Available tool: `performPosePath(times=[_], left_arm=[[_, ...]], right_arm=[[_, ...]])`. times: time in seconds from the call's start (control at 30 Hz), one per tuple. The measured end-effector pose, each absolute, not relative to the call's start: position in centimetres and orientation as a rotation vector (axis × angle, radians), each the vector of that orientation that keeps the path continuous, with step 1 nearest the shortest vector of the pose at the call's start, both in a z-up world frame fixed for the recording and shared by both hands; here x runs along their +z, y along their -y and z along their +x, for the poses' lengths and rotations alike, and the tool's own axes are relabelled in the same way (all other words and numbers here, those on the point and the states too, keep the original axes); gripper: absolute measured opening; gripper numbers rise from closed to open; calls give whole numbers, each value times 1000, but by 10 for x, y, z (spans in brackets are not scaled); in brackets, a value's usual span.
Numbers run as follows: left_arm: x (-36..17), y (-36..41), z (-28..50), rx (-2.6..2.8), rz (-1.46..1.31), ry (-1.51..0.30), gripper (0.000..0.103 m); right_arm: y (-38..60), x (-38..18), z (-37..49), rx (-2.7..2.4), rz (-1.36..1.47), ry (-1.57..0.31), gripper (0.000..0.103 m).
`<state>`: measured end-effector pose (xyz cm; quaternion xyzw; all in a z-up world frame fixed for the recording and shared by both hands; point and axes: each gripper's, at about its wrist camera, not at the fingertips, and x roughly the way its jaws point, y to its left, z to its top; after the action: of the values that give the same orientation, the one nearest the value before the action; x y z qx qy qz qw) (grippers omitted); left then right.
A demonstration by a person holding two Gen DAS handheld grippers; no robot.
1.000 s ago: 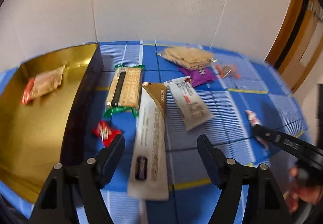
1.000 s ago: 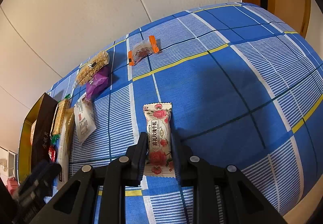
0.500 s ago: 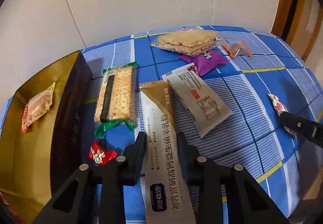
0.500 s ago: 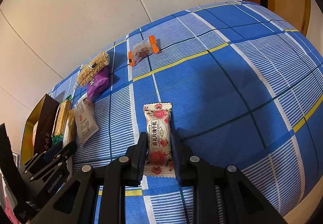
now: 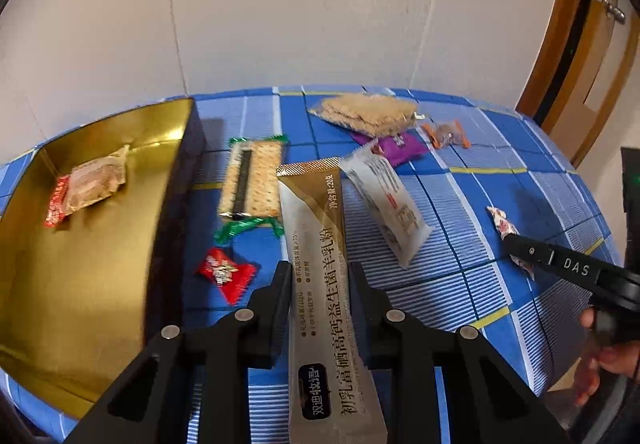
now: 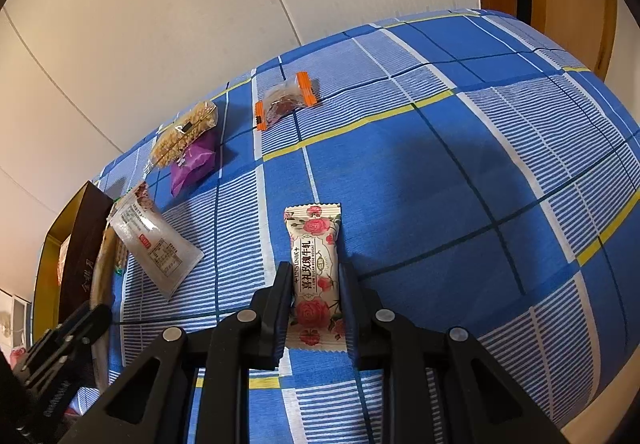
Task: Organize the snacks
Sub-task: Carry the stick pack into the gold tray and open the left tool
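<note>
On the blue checked worktop [image 5: 460,308], a long gold-and-white sachet [image 5: 320,264] is clamped between the jaws of the left gripper [image 5: 316,284], its far end tilted clear of the cloth. A rose-printed candy [image 6: 315,272] is pinched in the closed right gripper [image 6: 314,284]. To the left, one wrapped snack [image 5: 86,183] is seen inside the gold box [image 5: 80,304]. Cracker packs, a purple packet and a red candy [image 5: 226,274] are scattered beside it.

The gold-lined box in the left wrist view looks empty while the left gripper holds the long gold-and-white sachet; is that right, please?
Not quite: the gold-lined box is not empty. The left wrist view shows one red-ended snack packet lying inside it. The left gripper does hold the long gold-and-white sachet.
</note>
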<state>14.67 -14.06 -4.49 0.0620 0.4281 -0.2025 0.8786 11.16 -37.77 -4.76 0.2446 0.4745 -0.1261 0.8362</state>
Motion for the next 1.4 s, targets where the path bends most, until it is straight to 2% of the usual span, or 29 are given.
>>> performPosePath(times=[0.43,0.67,1.07,1.4], left_arm=[[-9,85,159,-400,35,-844,28],[7,29,183,-310,-7,-847,28],[-3,-63,235,-125,-16,-919,28],[-30,-112,288,17,-10,-1049,28]], right_arm=[[378,-47,110,-284,540,-989,23],[371,-41,112,-271,508,-970,23],[359,-31,118,-236,477,-917,23],[350,-32,126,-223,460,-920,23]])
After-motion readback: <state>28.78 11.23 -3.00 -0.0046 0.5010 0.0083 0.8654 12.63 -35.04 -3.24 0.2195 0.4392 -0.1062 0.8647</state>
